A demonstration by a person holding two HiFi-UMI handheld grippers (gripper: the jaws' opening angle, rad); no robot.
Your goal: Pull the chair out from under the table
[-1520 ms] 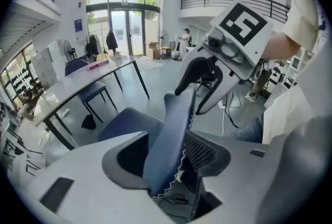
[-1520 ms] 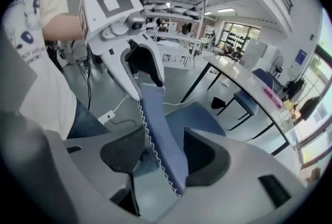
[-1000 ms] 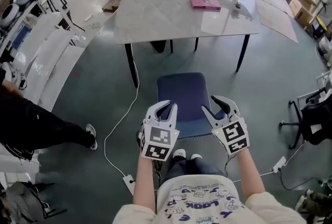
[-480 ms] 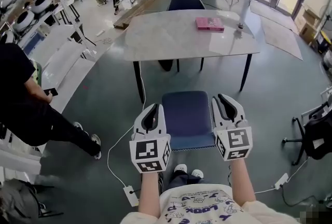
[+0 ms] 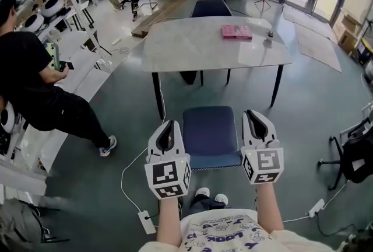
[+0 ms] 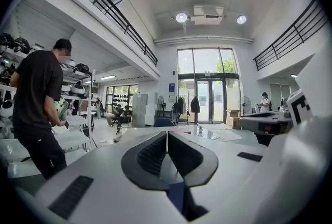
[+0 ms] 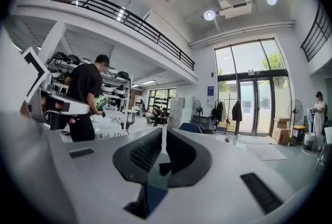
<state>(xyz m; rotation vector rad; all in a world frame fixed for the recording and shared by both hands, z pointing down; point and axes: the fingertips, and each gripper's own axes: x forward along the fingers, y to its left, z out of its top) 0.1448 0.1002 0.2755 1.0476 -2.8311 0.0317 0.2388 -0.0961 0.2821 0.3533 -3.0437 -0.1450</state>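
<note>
We see the chair (image 5: 210,135), blue padded seat, lower centre, clear of the table (image 5: 192,46). The left gripper (image 5: 168,126) is pinched together, empty. The right gripper (image 5: 255,115) has just been closing, empty too.

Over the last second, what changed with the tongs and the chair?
The left tongs and right tongs both rose from the near edge of the chair. Their jaws have just been closing with nothing between them, and both now stand shut, off the chair. A bystander in black walked further in at the left. The chair stays clear of the table, and the pink book stays on the table.
</note>
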